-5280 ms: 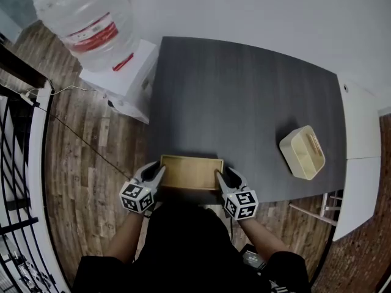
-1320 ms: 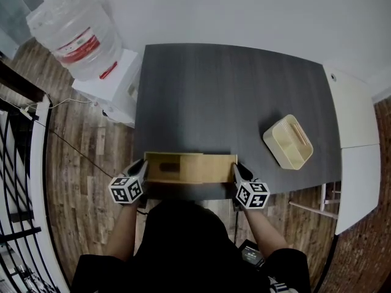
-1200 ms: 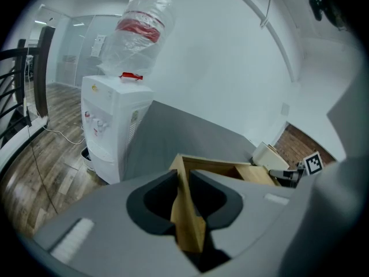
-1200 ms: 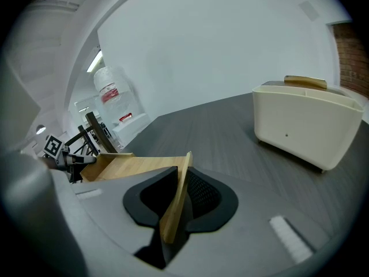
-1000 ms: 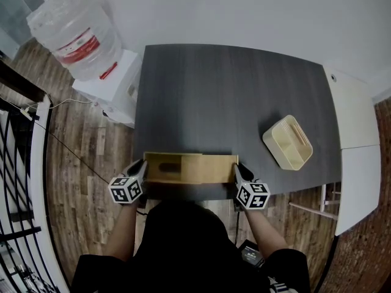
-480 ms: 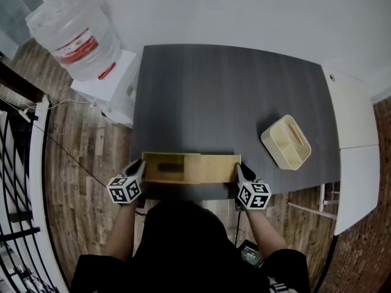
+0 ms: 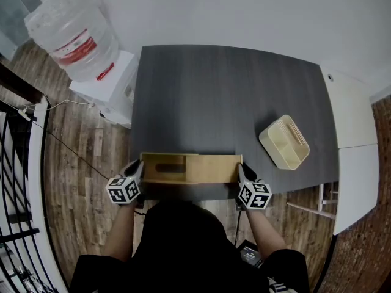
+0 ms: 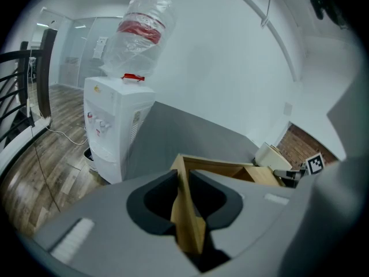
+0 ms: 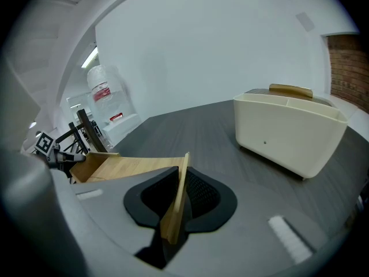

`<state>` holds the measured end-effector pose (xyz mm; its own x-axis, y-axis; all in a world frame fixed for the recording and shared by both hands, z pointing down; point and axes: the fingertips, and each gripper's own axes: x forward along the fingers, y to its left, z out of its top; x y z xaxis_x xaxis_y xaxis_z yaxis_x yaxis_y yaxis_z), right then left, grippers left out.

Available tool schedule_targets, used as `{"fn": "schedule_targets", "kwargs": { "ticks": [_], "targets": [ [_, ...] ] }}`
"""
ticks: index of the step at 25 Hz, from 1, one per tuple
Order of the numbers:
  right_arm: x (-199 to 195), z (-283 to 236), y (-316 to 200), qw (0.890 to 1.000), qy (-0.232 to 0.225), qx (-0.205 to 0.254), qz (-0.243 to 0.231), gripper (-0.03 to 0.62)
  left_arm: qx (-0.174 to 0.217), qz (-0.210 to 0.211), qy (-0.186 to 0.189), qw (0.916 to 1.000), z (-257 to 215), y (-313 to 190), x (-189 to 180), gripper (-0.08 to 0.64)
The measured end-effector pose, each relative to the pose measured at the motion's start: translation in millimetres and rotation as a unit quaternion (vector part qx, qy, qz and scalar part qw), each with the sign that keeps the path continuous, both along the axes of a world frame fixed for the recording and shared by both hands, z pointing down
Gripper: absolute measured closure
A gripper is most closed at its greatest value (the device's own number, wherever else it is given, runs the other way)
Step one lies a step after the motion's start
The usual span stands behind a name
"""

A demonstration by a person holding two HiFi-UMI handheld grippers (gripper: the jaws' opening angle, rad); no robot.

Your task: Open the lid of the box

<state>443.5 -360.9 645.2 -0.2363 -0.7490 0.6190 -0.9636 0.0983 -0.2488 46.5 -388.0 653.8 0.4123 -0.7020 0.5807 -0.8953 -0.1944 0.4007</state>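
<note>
A dark grey table [image 7: 226,90] fills the middle of the head view, over a wood-plank floor [image 7: 73,163]. A white water dispenser [image 7: 107,81] with its clear bottle [image 7: 70,26] stands off the table's upper left corner. A cream container [image 7: 284,142] sits on the table toward the right, well apart from your work.

The wooden box [image 7: 162,168] lies lengthwise along the table's near edge, low in the frame and just in front of you. Its lid [image 7: 214,168] is slid toward the right, so the box's left part shows a dark opening and the lid's end juts past the box on the right.

Your left gripper [image 8: 184,203] is clenched on the box's left end wall, with the wood pinched upright between the pads. Your right gripper [image 9: 176,203] grasps the thin raised end of the lid. Its jaws have just been closing, and the board stands between them.
</note>
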Motion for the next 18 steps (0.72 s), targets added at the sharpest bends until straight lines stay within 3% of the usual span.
{"fn": "schedule_targets", "kwargs": {
  "ticks": [18],
  "targets": [
    [20.4,3.4,-3.3,1.000,0.001,-0.002,0.029,0.552,-0.004,-0.013,-0.011,0.9998,3.9,-2.3,-2.4,0.502]
  ]
}}
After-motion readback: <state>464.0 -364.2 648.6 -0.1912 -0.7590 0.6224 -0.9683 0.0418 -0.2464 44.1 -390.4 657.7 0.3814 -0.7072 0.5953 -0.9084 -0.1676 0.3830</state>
